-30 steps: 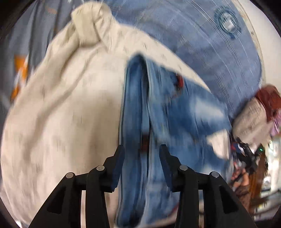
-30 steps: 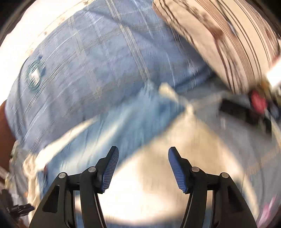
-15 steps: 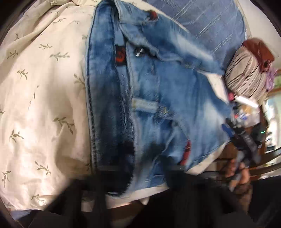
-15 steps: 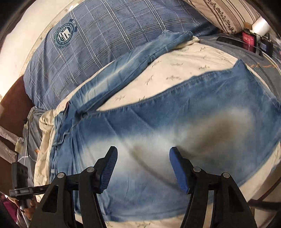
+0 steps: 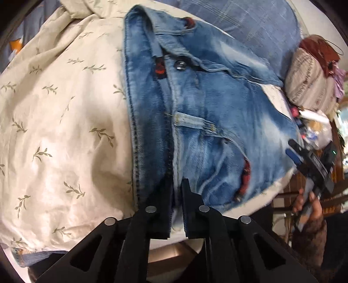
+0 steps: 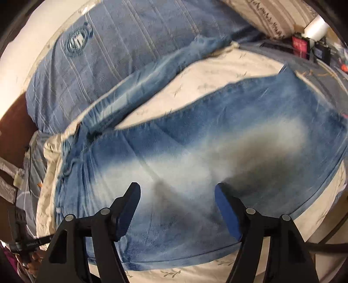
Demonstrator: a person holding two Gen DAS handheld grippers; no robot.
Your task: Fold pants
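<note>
Faded blue jeans (image 5: 213, 122) lie spread on a cream leaf-print sheet (image 5: 61, 130). In the left wrist view the waistband with its metal button (image 5: 180, 64) runs up the middle. My left gripper (image 5: 175, 191) is shut on the waistband's near edge. In the right wrist view the jeans (image 6: 195, 165) lie flat with two legs apart, one stretching toward the far pillow. My right gripper (image 6: 177, 196) is open, hovering just above the near leg, holding nothing.
A blue checked pillow (image 6: 113, 58) lies at the far side. A striped pillow (image 6: 280, 19) and small clutter (image 6: 304, 41) sit at the far right. The other gripper and hand show at the right edge of the left wrist view (image 5: 311, 169).
My left gripper has closed onto the waistband edge after nearing it. My right gripper swung from the pillow area down over the near leg and stays open.
</note>
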